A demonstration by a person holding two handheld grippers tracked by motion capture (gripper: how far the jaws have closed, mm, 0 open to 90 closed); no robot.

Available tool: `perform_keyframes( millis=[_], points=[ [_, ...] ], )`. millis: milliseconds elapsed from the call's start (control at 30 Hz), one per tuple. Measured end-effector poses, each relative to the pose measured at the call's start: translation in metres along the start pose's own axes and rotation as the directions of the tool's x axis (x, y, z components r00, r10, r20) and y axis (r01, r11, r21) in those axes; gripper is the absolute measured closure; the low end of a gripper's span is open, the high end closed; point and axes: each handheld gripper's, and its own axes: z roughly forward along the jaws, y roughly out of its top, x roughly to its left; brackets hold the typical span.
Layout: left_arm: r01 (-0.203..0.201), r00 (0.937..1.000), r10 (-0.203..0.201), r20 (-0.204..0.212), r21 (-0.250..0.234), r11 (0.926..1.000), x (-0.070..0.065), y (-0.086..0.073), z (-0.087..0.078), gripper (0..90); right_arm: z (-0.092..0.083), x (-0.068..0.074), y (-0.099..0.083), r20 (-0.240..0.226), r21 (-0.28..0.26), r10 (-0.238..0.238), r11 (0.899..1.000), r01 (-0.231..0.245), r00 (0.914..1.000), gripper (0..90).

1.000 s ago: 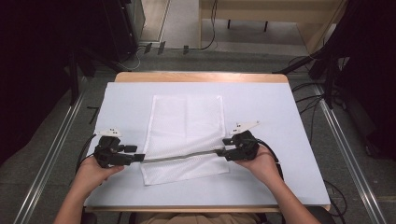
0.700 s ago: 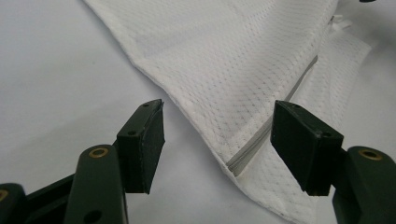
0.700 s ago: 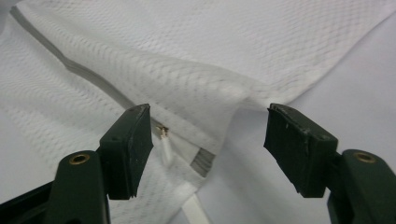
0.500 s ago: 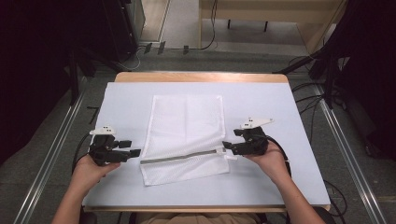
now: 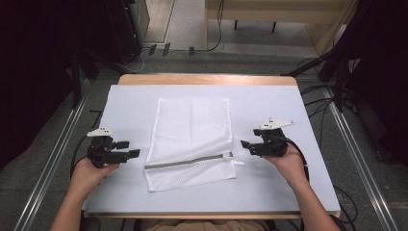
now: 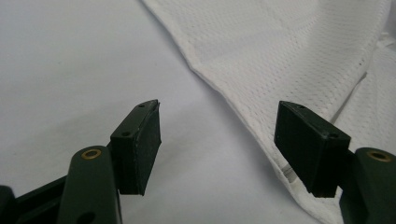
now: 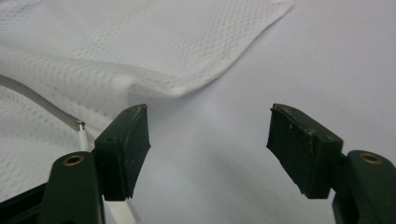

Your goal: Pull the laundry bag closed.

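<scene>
Your left gripper and right gripper flank the white mesh bag on the tabletop, fingers spread wide, holding nothing.

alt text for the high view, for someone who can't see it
A white mesh laundry bag with a grey zipper lies flat on a white table. The left gripper and right gripper flank it, open, holding nothing.

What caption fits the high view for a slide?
Open left gripper and open right gripper flank a flat white mesh bag on the table.
</scene>
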Motion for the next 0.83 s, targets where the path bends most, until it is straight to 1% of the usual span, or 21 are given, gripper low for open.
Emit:
perform_keyframes(
  millis=[33,167,233,333,400,467,567,633,700,767,833],
  points=[
    [0.002,1.0,-0.003,-0.007,-0.007,1.0,0.001,0.0,0.0,32.2,0.0,-0.002,-0.001,0.008,0.001,0.005,1.0,-0.005,1.0,30.6],
    [0.014,0.9996,-0.014,-0.023,-0.007,0.9999,0.004,0.0,0.002,30.6,-0.001,-0.007,-0.003,0.022,0.004,0.026,1.0,-0.026,0.9994,30.2],
    [0.01,0.9996,-0.01,-0.028,0.0,1.0,0.005,0.001,0.003,29.9,-0.001,-0.008,-0.004,0.026,0.006,0.025,1.0,-0.025,0.9993,30.2],
    [0.008,0.9994,-0.009,-0.034,-0.004,1.0,0.005,0.001,0.005,29.8,0.0,-0.01,-0.006,0.036,0.011,0.024,1.0,-0.024,0.9991,30.1],
    [0.009,0.9991,-0.009,-0.041,-0.005,0.9999,0.005,0.001,0.006,29.6,0.0,-0.011,-0.007,0.038,0.015,0.025,1.0,-0.026,0.999,30.1],
    [0.011,0.9986,-0.011,-0.053,0.001,0.9999,0.006,0.001,0.006,29.4,0.001,-0.013,-0.008,0.033,0.017,0.038,0.999,-0.039,0.9987,29.8],
    [0.021,0.998,-0.021,-0.06,0.0,0.9998,0.007,0.001,0.007,29.1,0.001,-0.015,-0.01,0.029,0.026,0.055,0.998,-0.056,0.9981,29.8],
    [0.023,0.9981,-0.023,-0.057,0.002,0.9997,0.007,0.001,0.008,26.2,0.002,-0.016,-0.011,0.034,0.033,0.052,0.998,-0.053,0.9981,29.8],
    [0.018,0.9973,-0.018,-0.072,0.003,0.9998,0.008,0.001,0.01,26.4,0.003,-0.016,-0.012,0.034,0.042,0.046,0.998,-0.047,0.9984,27.7],
    [0.026,0.9968,-0.026,-0.076,-0.001,0.9997,0.008,0.001,0.011,25.9,0.003,-0.018,-0.013,0.023,0.05,0.041,0.998,-0.042,0.9989,25.0],
    [0.028,0.996,-0.028,-0.084,-0.005,0.9996,0.009,0.0,0.013,24.3,0.004,-0.019,-0.014,0.031,0.058,0.036,0.998,-0.038,0.9988,25.0]
  ],
)
